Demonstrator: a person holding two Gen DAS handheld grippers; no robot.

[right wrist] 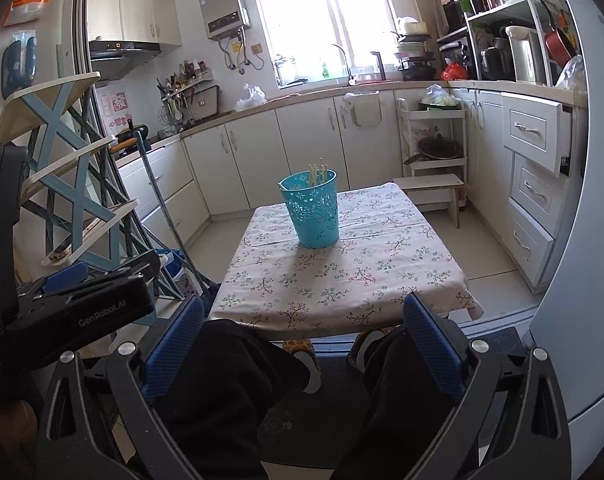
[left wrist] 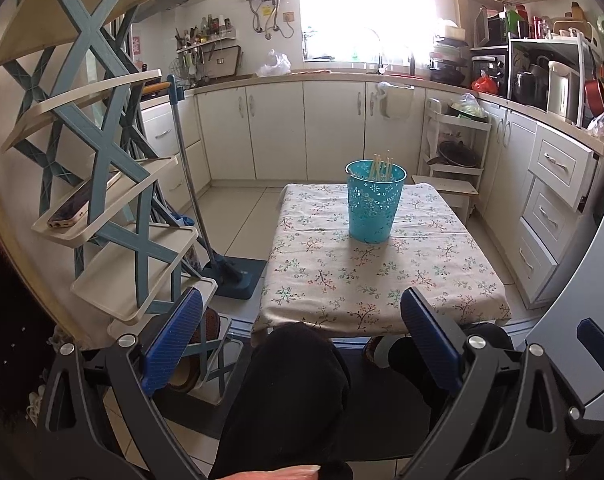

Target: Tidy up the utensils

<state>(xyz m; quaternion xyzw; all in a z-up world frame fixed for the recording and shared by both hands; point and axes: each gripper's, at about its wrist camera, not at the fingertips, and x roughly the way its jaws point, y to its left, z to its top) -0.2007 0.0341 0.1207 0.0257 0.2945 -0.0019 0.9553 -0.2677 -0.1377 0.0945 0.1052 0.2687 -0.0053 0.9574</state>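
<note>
Both hand-held grippers, left and right, are held released; the far teal holder of chopsticks should be approached squarely.

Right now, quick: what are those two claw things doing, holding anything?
Left gripper: jaws wide open, holding nothing.
Right gripper: jaws wide open, holding nothing.

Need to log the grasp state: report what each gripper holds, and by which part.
Nothing is held. The left gripper and right gripper are both open and empty; the chopsticks stand in the blue basket.
</note>
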